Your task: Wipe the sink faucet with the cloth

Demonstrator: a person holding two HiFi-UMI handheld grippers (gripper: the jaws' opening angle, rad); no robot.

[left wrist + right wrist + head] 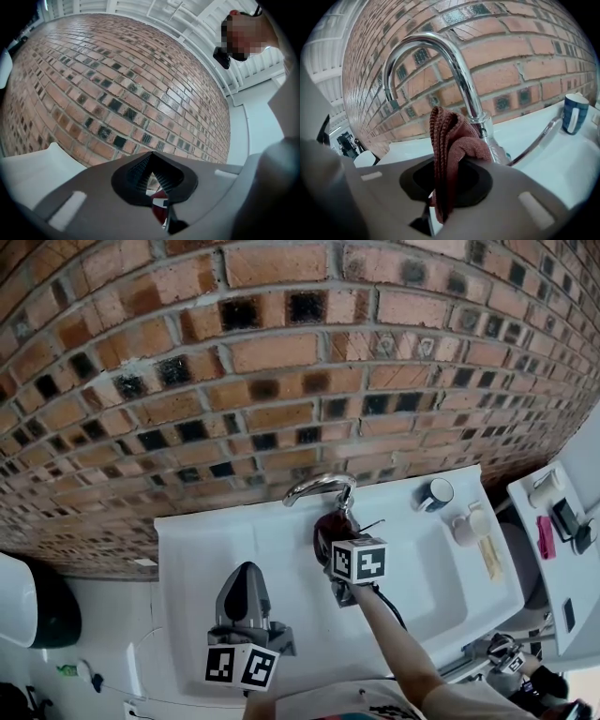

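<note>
The right gripper (339, 540) reaches forward on an outstretched bare forearm (398, 645), clamped tight on the cloth (446, 140). The left gripper (246, 576) hangs lower and further left, pointing ahead, its fingers (138, 169) pressed together and holding nothing.

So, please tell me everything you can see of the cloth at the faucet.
The cloth is dark reddish-brown with a ribbed, towel-like weave. It is bunched in upright folds, pinched in the right gripper. Its upper fold seems to press against the lower stem of the chrome faucet, above the white sink.
</note>
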